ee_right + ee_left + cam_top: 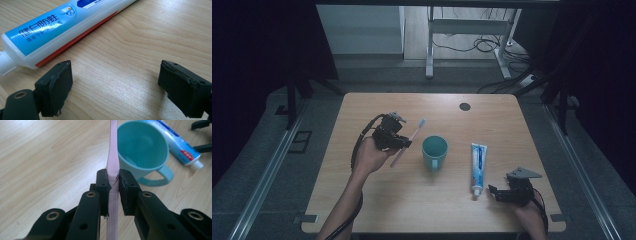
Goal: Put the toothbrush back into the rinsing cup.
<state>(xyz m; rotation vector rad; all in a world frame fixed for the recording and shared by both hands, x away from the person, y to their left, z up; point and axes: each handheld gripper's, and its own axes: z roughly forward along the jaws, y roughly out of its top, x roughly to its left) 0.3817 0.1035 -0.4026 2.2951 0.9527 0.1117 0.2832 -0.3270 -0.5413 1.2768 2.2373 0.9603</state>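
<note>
Jaws of the right gripper (496, 191) stand wide apart at the near right, nothing between them — toothpaste tube (478, 167) just beside. Farther left, the left gripper (404, 141) clamps a pink toothbrush (408, 142) beside the teal cup (434, 151).

Mug (434, 151) just beside toothbrush (408, 141)

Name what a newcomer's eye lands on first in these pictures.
The pink toothbrush, clamped upright between the left gripper jaws, left of the teal mug at the table's middle. Right of the mug lies a blue-and-white toothpaste tube, with the right gripper open beside its cap end.
</note>
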